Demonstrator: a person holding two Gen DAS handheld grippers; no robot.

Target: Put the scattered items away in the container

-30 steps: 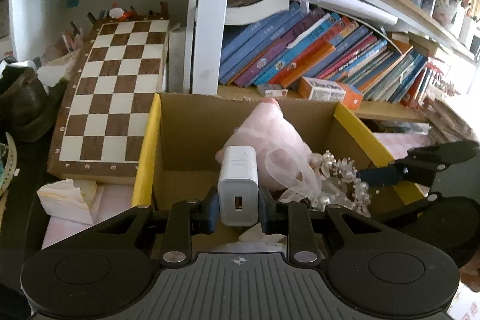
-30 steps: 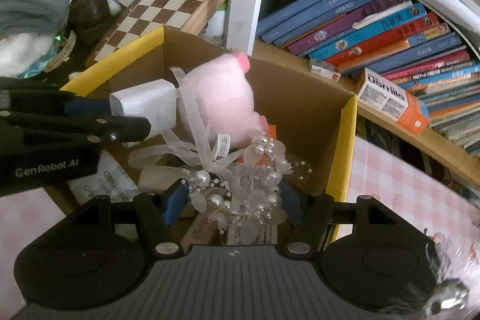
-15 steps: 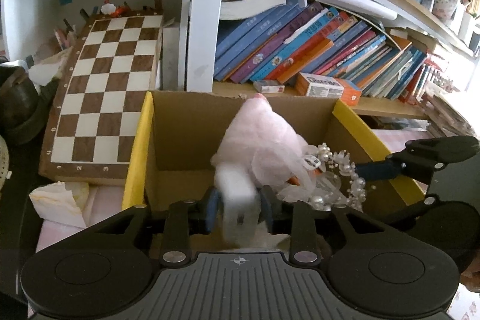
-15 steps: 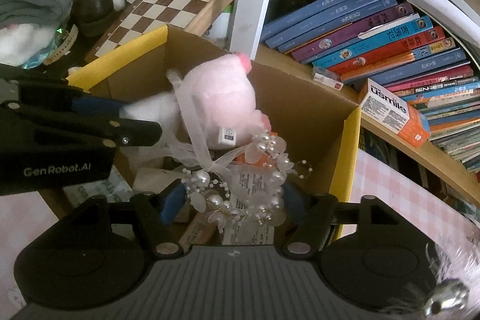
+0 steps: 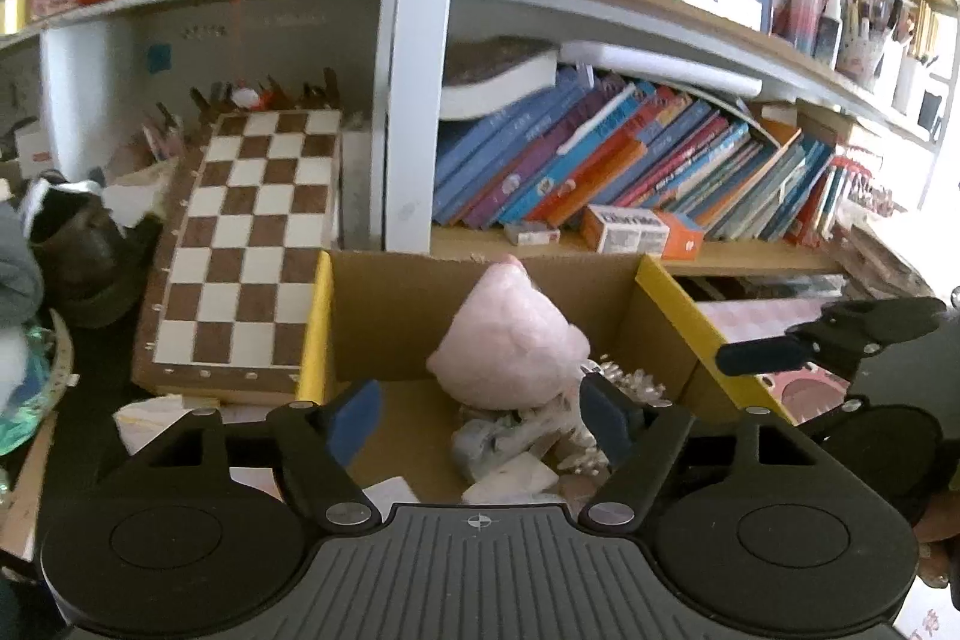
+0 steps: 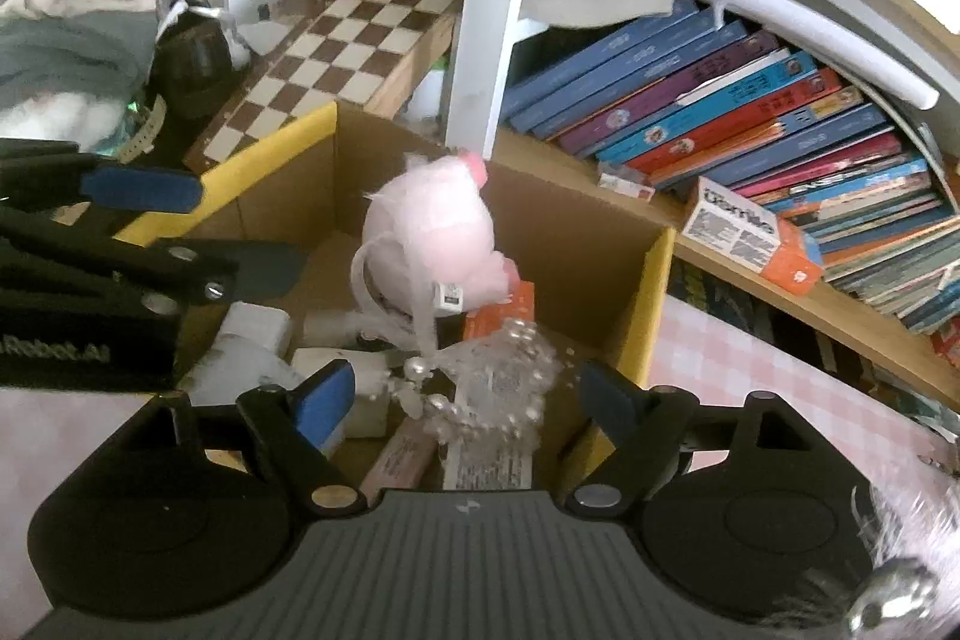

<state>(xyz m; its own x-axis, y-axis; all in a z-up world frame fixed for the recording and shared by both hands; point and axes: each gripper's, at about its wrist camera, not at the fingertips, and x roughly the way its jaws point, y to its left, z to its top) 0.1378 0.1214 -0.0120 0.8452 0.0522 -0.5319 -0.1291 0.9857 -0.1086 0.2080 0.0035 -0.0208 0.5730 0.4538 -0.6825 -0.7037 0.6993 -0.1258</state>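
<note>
A cardboard box with yellow flaps stands below both grippers and holds a pink plush toy. My left gripper hangs over the box's near edge, its jaws opening with nothing between them. A white charger lies inside the box by its left wall. My right gripper is above the box, its jaws also opening. A blurred pearl and ribbon headpiece hangs loose between them, touching neither pad. The plush sits behind it. Each gripper shows at the edge of the other's view.
A chessboard leans left of the box, with a dark shoe beyond it. Behind stand a white shelf post, slanted books and an orange-white carton. Pink checked cloth lies right of the box.
The left gripper let go of the white charger, which dropped into the box. Both pairs of jaws spread wider and both grippers rose a little. The pearl headpiece came free of the right pads.
</note>
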